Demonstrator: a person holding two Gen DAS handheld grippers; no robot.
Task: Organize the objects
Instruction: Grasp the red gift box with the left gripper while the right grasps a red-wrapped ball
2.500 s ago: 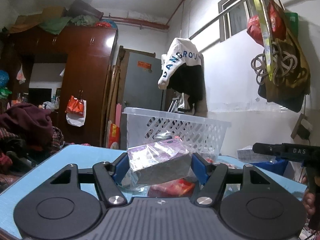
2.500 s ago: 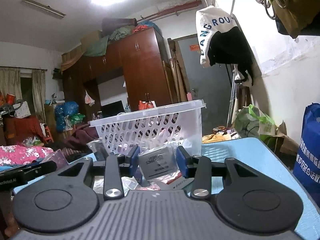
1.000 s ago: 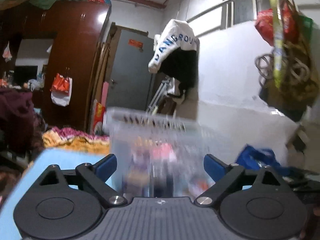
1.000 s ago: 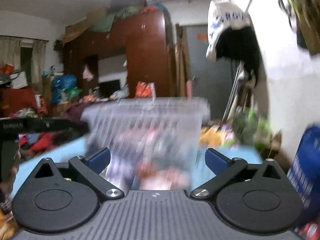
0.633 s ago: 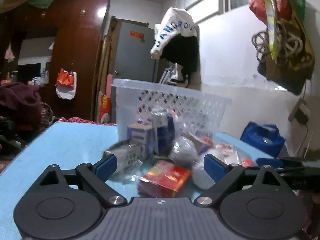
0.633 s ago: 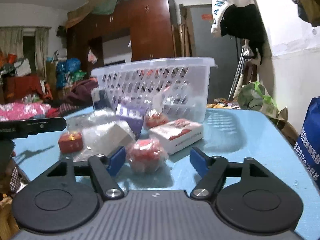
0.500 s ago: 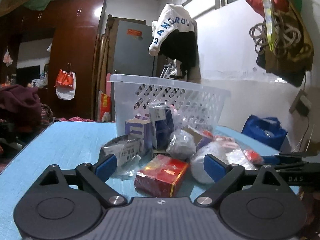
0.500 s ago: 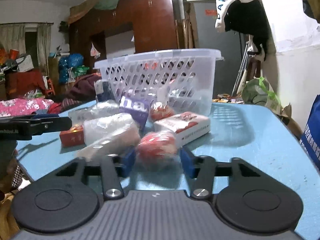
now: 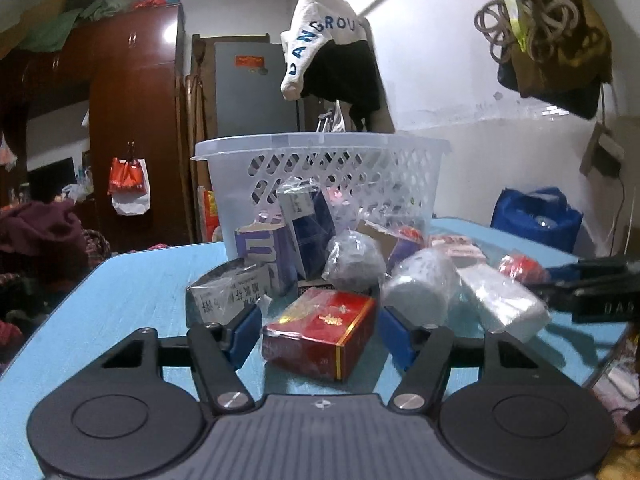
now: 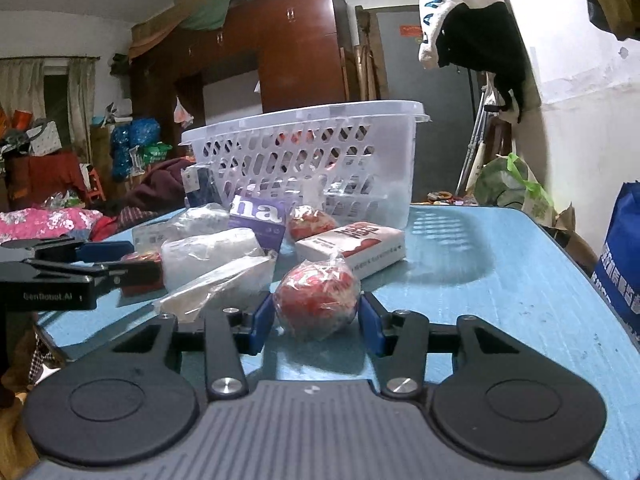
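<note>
Both grippers have dropped to the table (image 9: 132, 280). The right gripper (image 10: 318, 318) clamps the red wrapped ball (image 10: 316, 300); the left gripper (image 9: 320, 330), near level, is closing around the red box (image 9: 320, 330), pads not touching.

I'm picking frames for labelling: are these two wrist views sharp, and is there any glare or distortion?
Left wrist view: the red box between the closing tongs is fairly sharp; glare on the wardrobe door; walls bow from the fisheye. Right wrist view: the wrapped red ball is crisp, and the basket casts a patterned shadow on the blue table.
</note>
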